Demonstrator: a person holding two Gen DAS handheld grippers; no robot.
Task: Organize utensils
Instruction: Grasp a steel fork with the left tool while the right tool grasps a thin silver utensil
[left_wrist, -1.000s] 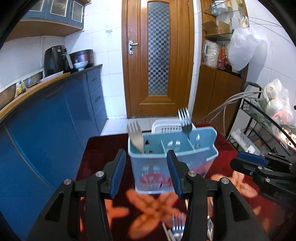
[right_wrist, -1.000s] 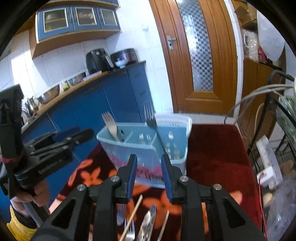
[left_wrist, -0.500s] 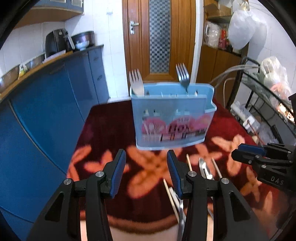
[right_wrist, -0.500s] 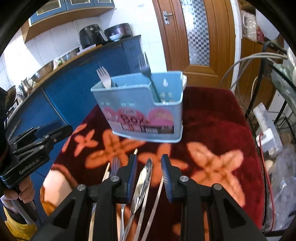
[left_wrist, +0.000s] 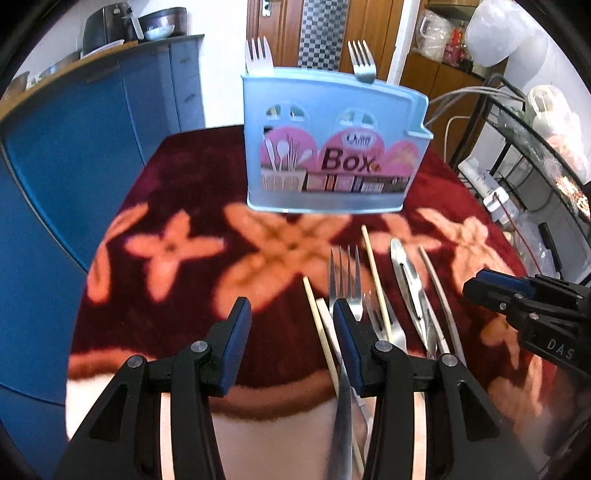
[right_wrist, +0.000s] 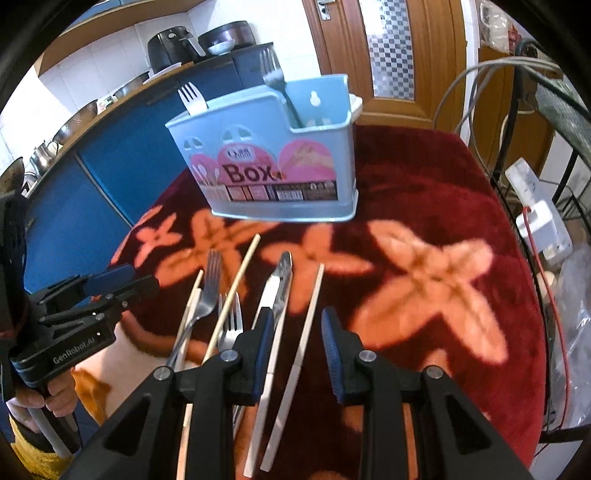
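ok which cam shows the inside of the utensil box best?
Right wrist. It looks down past the utensil box rim, showing the dark fork running down into the right compartment. The left wrist view faces the front wall head on; only fork heads clear the rim.

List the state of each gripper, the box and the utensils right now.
Left gripper: jaws open, empty.
Right gripper: jaws open, empty.
Utensil box: upright on the red cloth.
White fork: standing in the box.
Metal fork: standing in the box.
Loose forks: flat on the cloth.
Chopsticks: flat on the cloth, scattered.
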